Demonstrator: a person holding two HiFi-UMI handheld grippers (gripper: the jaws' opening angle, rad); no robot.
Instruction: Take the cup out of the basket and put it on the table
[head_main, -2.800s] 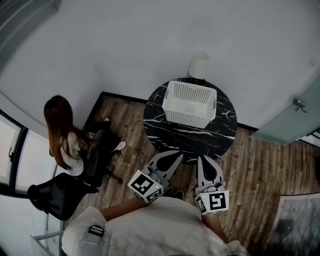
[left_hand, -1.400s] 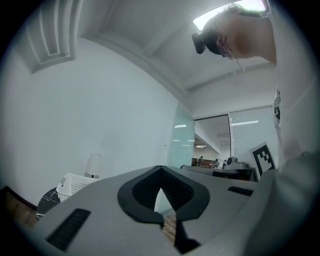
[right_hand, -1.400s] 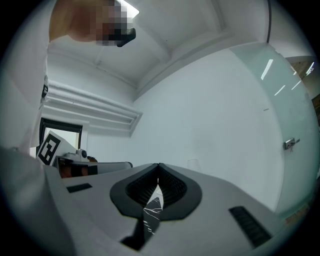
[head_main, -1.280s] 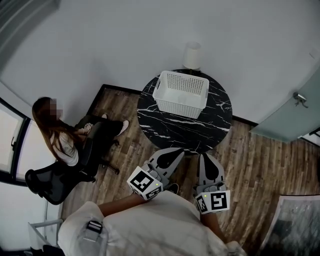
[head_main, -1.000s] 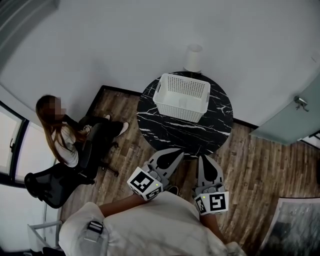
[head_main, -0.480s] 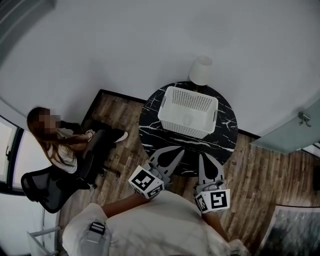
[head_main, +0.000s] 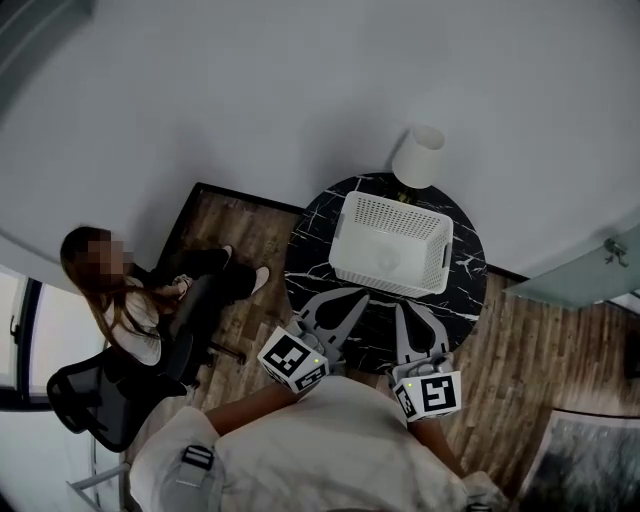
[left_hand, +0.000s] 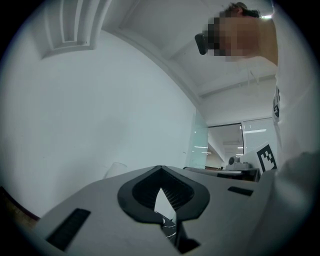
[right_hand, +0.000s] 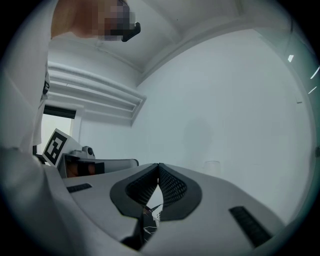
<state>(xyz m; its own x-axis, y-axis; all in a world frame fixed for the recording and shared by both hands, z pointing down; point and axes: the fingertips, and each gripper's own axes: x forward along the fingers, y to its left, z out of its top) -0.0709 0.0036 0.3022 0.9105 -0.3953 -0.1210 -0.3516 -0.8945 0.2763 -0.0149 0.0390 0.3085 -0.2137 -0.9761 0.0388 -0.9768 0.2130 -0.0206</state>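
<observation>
Over the near edge of the round black marble table, the left gripper and the right gripper hang side by side, both pointing toward the table's middle. In the left gripper view, the left gripper has its dark ribbed pads meeting at the tips, with nothing caught between them. Only a sliver of veined tabletop shows through the slit lower down. The right gripper view shows the same: the right gripper has its jaws pressed together and is empty. Each marker cube sits back from the table, close to the person's white shirt.

Beyond the tips, on the far half of the table, stands a white perforated basket, apart from both grippers. A pale round shape on its floor is the cup, though its outline is faint. At the table's far edge, just behind the basket, is a white lamp shade. To the left of the table, on the wooden floor, a person sits in a black office chair. To the table's right is a glass door.
</observation>
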